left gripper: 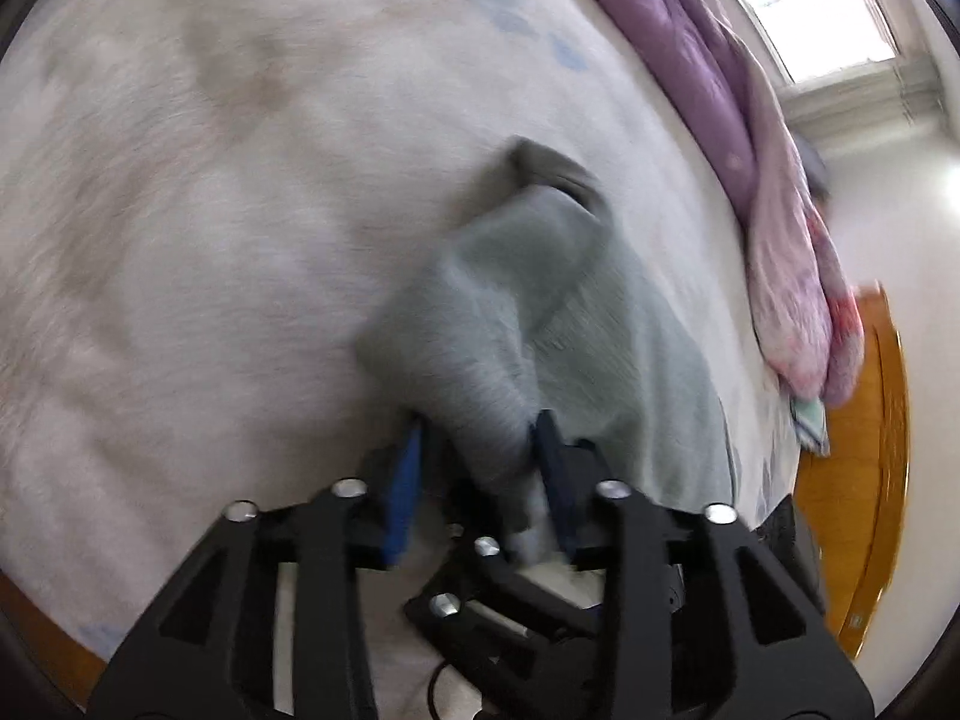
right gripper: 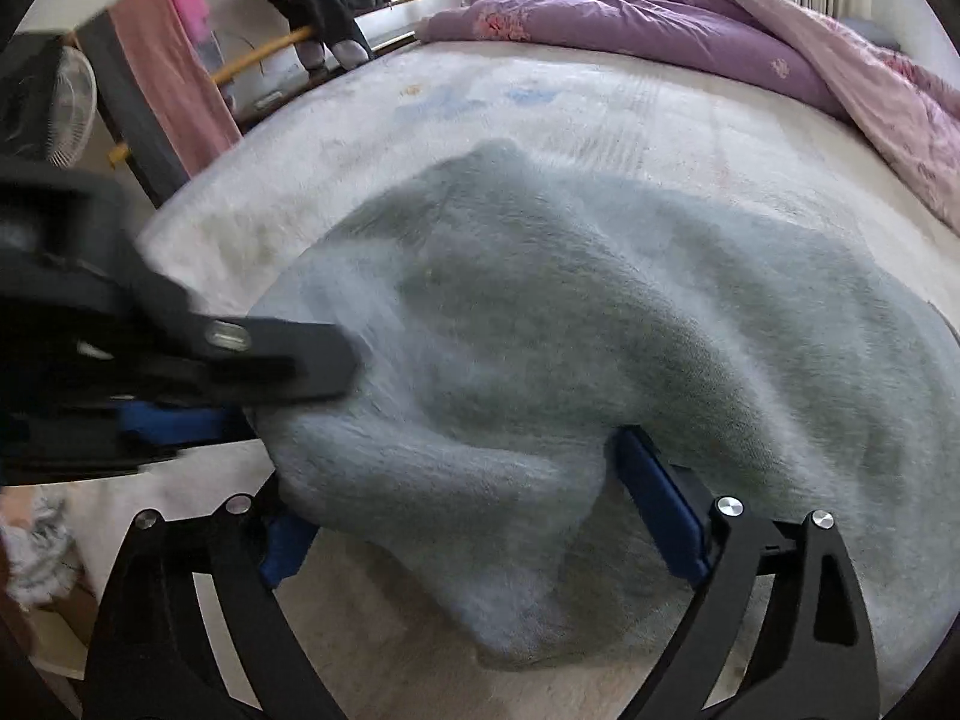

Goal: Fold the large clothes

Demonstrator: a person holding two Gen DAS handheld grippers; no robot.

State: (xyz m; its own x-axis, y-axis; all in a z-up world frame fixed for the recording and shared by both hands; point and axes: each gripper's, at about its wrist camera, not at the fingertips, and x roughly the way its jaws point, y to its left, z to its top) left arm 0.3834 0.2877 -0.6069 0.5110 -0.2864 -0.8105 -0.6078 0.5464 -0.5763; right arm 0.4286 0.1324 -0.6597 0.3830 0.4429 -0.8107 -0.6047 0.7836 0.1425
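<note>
A fluffy grey-green garment (right gripper: 600, 324) lies on the white bed sheet (right gripper: 372, 120). In the left wrist view my left gripper (left gripper: 480, 432) is shut on a bunched fold of the garment (left gripper: 498, 324), lifted off the sheet. In the right wrist view my right gripper (right gripper: 456, 480) stands wide open, its blue pads on either side of a thick edge of the garment that drapes between them. The left gripper (right gripper: 252, 378) enters from the left there, clamped on the same edge.
A purple quilt (right gripper: 690, 18) is heaped along the far side of the bed, also in the left wrist view (left gripper: 720, 90). A rack with pink cloth (right gripper: 174, 78) and dark clothes, and a fan (right gripper: 66, 102), stand at the left. A wooden door (left gripper: 882, 480) is right.
</note>
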